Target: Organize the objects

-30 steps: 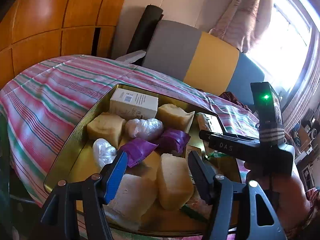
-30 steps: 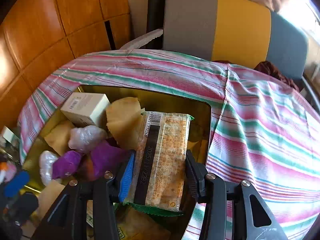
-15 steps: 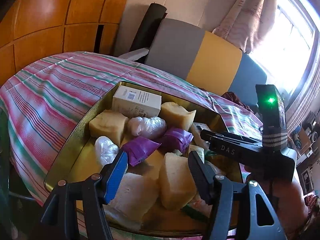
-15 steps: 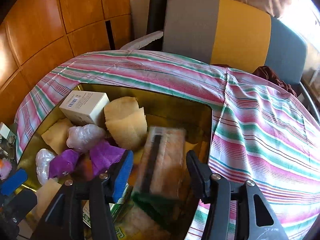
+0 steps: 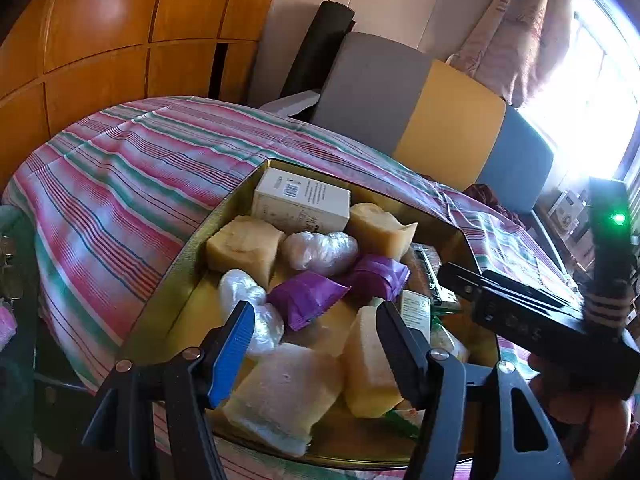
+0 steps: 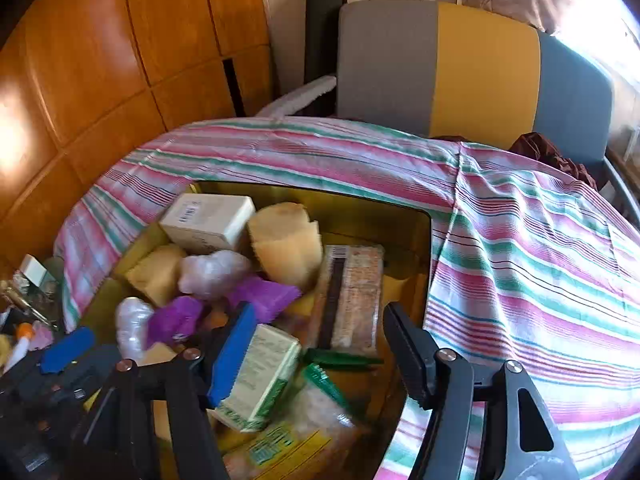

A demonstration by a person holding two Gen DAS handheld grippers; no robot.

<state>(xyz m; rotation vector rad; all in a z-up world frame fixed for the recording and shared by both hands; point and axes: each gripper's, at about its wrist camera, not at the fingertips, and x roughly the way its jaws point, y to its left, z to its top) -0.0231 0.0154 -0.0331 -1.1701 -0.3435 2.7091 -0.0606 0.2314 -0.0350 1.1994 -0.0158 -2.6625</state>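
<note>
A gold tin tray (image 5: 188,252) (image 6: 360,204) on a striped cloth holds a white box (image 5: 300,200) (image 6: 208,220), yellow sponge blocks (image 5: 244,244), purple packets (image 5: 308,296) (image 6: 260,296), clear wrapped lumps (image 5: 320,246) and a cracker pack (image 6: 352,292). The cracker pack lies flat in the tray's right part. My right gripper (image 6: 316,356) is open and empty just above and behind it. My left gripper (image 5: 316,344) is open and empty above the tray's near end, over a sponge block (image 5: 368,368).
The striped cloth (image 6: 520,260) covers the table right of the tray. A grey, yellow and blue chair back (image 6: 460,64) stands behind. Wooden panels (image 5: 100,32) are at left. Small clutter (image 6: 28,320) lies at the table's left edge.
My right gripper opened and let go of the cracker pack, which now lies in the tray. The gripper drew back a little. The left gripper stayed open, nearly still.
</note>
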